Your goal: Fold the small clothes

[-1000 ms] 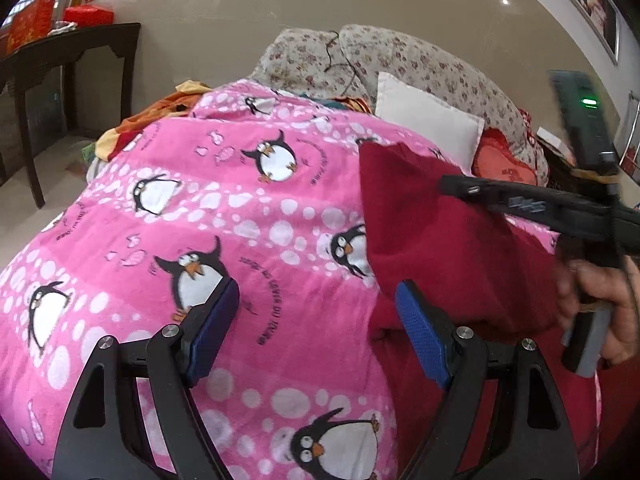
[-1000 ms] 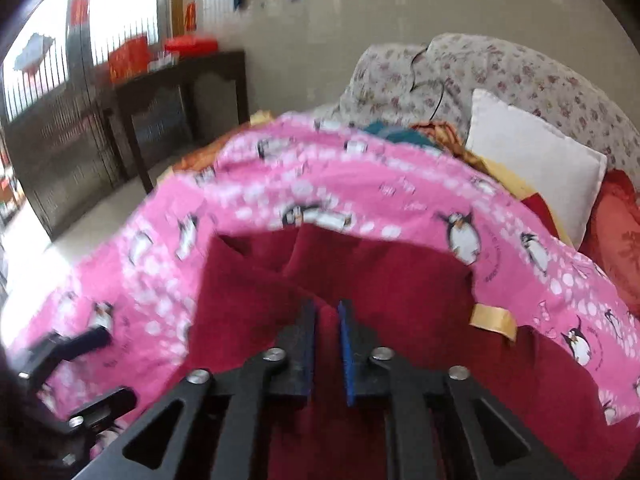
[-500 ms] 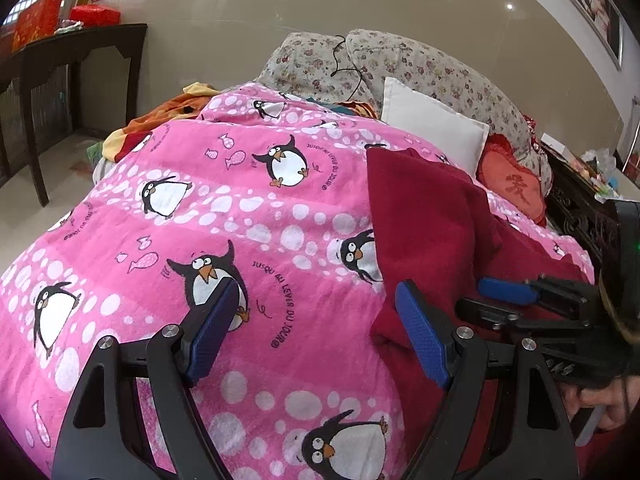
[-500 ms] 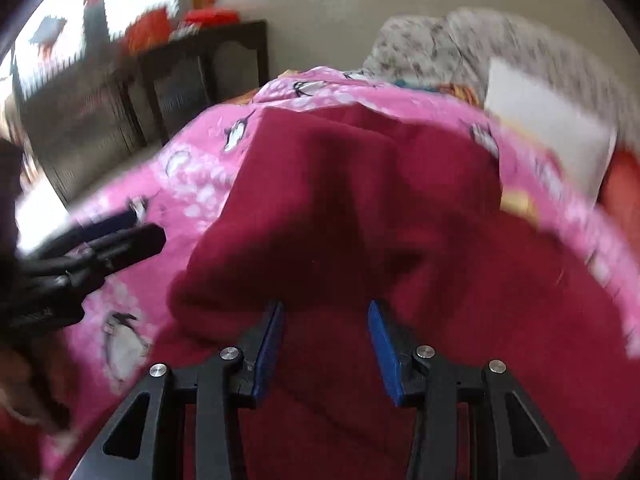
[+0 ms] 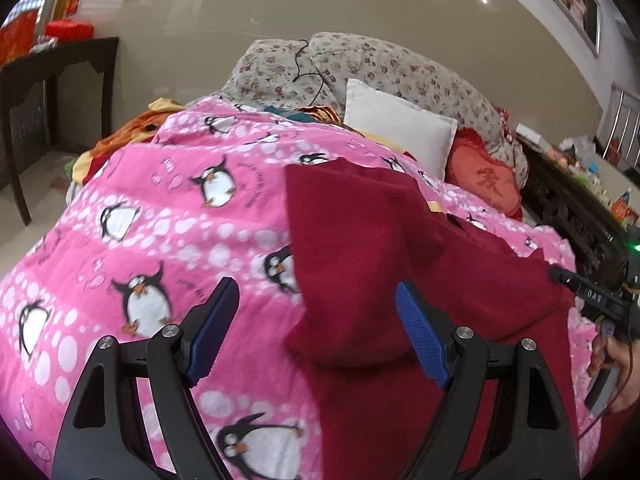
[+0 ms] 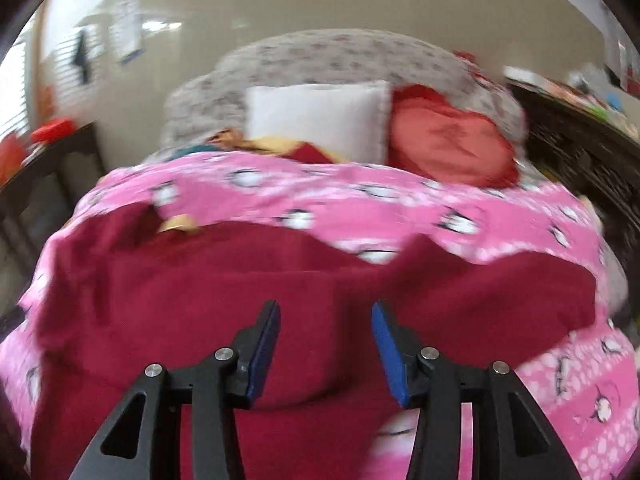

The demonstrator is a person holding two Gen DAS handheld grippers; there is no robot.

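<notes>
A dark red garment (image 5: 372, 240) lies on the pink penguin blanket (image 5: 160, 208), one part folded over the rest. My left gripper (image 5: 316, 312) hangs open above the garment's left edge, holding nothing. The right gripper shows at the right edge of the left wrist view as a black body in a hand (image 5: 604, 356). In the right wrist view the red garment (image 6: 240, 288) spreads under my right gripper (image 6: 325, 328). Its jaws are opening, and the pads press on nothing. The blue pads (image 6: 386, 344) stand above the cloth.
A white pillow (image 5: 396, 128), a red cushion (image 5: 484, 176) and floral pillows (image 5: 360, 64) lie at the head of the bed. A dark wooden table (image 5: 40, 76) stands at the left. Dark carved furniture (image 5: 576, 208) with small items runs along the right.
My right gripper let go of the red cloth, opened and swung away to the right. The cloth now lies folded flat. The left gripper stayed open and shifted a little.
</notes>
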